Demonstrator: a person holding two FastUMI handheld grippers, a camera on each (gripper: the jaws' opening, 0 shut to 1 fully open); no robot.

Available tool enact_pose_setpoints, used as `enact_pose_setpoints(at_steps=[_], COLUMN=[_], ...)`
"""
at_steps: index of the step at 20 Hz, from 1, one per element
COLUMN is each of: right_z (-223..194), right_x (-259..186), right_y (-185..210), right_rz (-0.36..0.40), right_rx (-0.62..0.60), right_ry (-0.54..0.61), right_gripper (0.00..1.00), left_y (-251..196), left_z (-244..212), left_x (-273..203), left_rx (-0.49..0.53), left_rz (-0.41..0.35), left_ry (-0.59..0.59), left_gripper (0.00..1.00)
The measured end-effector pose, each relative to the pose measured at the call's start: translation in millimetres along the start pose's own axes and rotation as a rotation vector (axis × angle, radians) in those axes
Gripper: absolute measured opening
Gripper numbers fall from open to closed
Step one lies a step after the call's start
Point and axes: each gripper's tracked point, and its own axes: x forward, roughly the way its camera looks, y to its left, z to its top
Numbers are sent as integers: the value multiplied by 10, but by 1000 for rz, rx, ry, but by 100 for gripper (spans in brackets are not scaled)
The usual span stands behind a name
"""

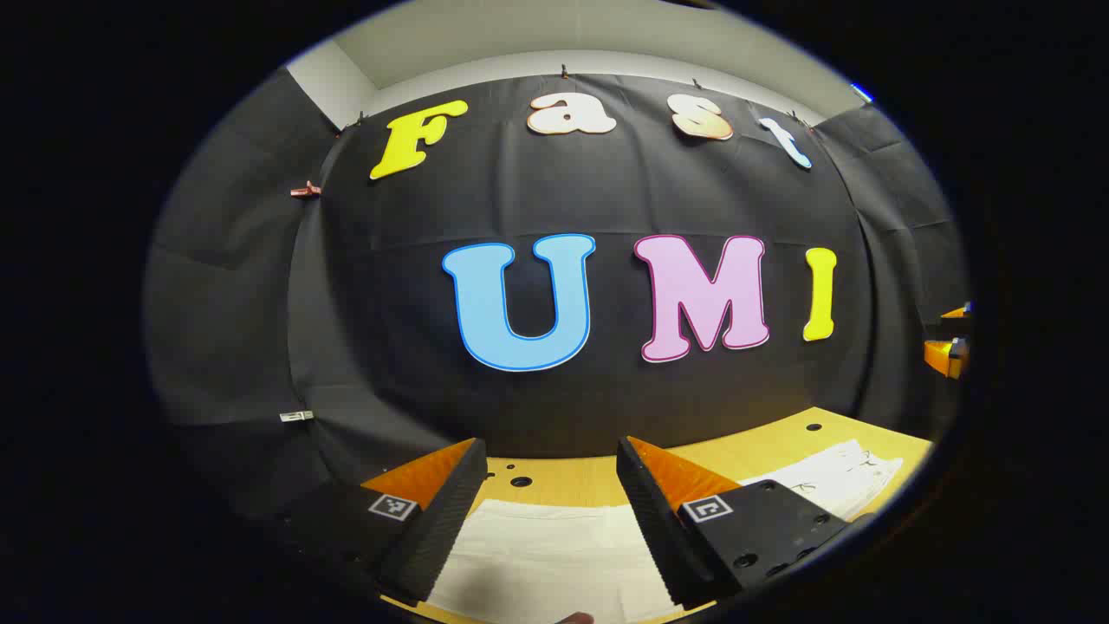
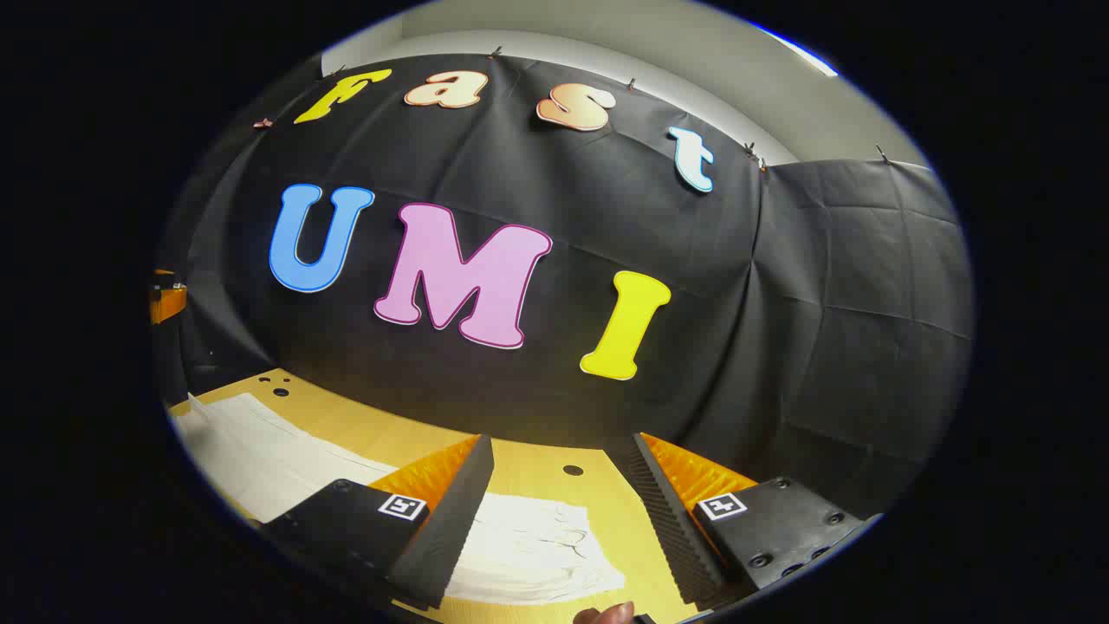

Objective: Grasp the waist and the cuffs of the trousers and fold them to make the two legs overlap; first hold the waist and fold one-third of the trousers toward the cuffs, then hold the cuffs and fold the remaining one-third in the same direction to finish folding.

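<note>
White trousers (image 1: 554, 563) lie flat on a yellow wooden table (image 1: 589, 481), stretched across it. In the left gripper view the cloth lies below and between the spread fingers of my left gripper (image 1: 550, 494), which hangs above it, touching nothing. The far end of the trousers, with some thin dark markings on it, reaches toward the table's right edge. In the right gripper view that marked end (image 2: 528, 546) lies under my right gripper (image 2: 563, 494), whose fingers are also wide apart and empty, above the cloth. The rest of the trousers runs off to the left. Small round holes (image 2: 573, 470) dot the bare tabletop near the back edge. Behind the table hangs a black cloth wall (image 2: 823, 286), creased, close to the table's back edge
</note>
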Motion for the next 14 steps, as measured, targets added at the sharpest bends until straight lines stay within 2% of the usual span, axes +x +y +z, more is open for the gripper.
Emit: enact_pose_setpoints(at_steps=[14], right_z=[0], right_x=[-90], right_y=[4], right_rz=[2], right_rx=[-104], right_ry=[-12], right_gripper=[98], left_y=[137], left_z=[-230], left_x=[-43], left_rx=[88], left_rz=[-38], left_ry=[42], left_gripper=[95])
